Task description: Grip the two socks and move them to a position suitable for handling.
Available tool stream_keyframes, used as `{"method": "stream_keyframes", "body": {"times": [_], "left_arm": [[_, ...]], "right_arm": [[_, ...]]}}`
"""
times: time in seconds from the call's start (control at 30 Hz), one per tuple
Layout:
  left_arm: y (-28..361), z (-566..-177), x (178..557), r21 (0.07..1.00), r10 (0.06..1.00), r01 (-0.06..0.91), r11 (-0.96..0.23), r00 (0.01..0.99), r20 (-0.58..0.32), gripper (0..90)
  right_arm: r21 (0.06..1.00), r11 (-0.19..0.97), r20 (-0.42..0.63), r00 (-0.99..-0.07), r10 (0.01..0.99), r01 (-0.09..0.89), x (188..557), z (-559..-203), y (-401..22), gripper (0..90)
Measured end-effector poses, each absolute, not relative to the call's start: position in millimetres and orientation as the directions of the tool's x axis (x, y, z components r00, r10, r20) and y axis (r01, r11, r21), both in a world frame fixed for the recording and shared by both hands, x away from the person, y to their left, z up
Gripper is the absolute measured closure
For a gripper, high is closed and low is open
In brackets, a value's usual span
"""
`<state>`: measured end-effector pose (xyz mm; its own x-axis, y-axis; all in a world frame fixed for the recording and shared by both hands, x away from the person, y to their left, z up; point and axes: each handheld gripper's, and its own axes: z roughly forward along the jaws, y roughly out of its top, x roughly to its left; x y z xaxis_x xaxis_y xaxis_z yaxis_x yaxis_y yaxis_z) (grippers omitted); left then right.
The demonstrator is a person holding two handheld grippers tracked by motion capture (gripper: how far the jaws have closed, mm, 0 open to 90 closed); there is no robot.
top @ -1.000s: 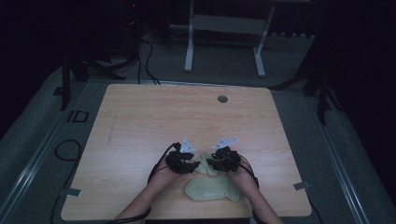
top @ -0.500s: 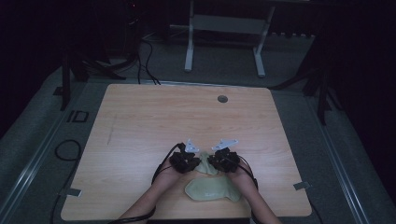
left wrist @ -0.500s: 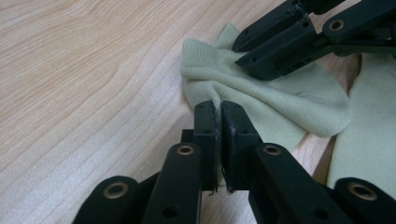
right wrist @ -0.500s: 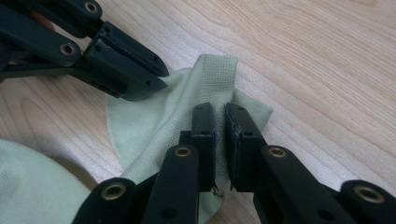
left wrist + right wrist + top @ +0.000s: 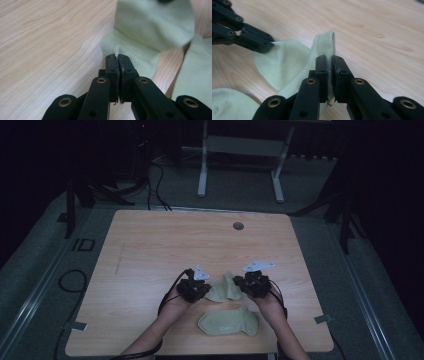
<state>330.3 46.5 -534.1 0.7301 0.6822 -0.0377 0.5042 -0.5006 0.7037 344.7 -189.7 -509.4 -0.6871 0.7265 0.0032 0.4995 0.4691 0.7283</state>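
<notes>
My left tongs [image 5: 117,58] and right tongs [image 5: 331,60] have just clamped shut on the pale green sock [image 5: 224,289], six o'clock on the surface [image 5: 165,245]; second sock [image 5: 229,321] below; floor reads "ID" [image 5: 83,244].

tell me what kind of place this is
Probably a lab or recording studio: a bare wooden table in a dark room, cables on grey carpet, and a metal stand behind.

Your dim workroom, seen from above.
You face a pale wooden bench [image 5: 150,250] on grey floor [image 5: 45,285]; a white metal frame [image 5: 240,150] stands beyond, black cables [image 5: 155,175] trailing nearby.
</notes>
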Motion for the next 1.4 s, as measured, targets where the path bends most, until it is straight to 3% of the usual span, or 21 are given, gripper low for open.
{"method": "stream_keyframes", "body": {"times": [0.27,0.83,0.87,0.97,1.07,1.13,1.27,1.4], "left_arm": [[58,-527,334,0.694,0.686,0.507,-0.512,0.727,-0.026,87.3],[51,-553,343,0.662,0.689,0.539,-0.521,0.724,-0.047,86.5],[52,-552,342,0.675,0.692,0.534,-0.509,0.72,-0.047,84.5],[53,-546,337,0.688,0.689,0.515,-0.512,0.724,-0.031,63.8],[53,-538,332,0.71,0.693,0.514,-0.481,0.719,-0.052,65.9],[51,-532,328,0.72,0.688,0.501,-0.48,0.724,-0.045,74.8],[41,-530,326,0.72,0.682,0.495,-0.486,0.73,-0.042,86.8],[30,-544,329,0.671,0.672,0.522,-0.526,0.739,-0.048,87.0]], "right_arm": [[0.725,0.416,0.035,-0.633,0.773,0.549,350,-504,-222,83.7],[0.638,0.421,0.058,-0.585,0.809,0.645,362,-551,-236,81.4],[0.638,0.419,0.059,-0.584,0.809,0.646,361,-551,-235,76.2],[0.654,0.419,0.044,-0.585,0.81,0.629,359,-546,-235,66.2],[0.675,0.412,0.045,-0.592,0.805,0.612,354,-536,-235,65.8],[0.683,0.415,0.051,-0.606,0.794,0.601,349,-530,-231,74.8],[0.676,0.46,0.03,-0.645,0.763,0.576,338,-532,-221,84.1],[0.659,0.472,0.031,-0.647,0.761,0.586,335,-541,-217,86.3]]}}
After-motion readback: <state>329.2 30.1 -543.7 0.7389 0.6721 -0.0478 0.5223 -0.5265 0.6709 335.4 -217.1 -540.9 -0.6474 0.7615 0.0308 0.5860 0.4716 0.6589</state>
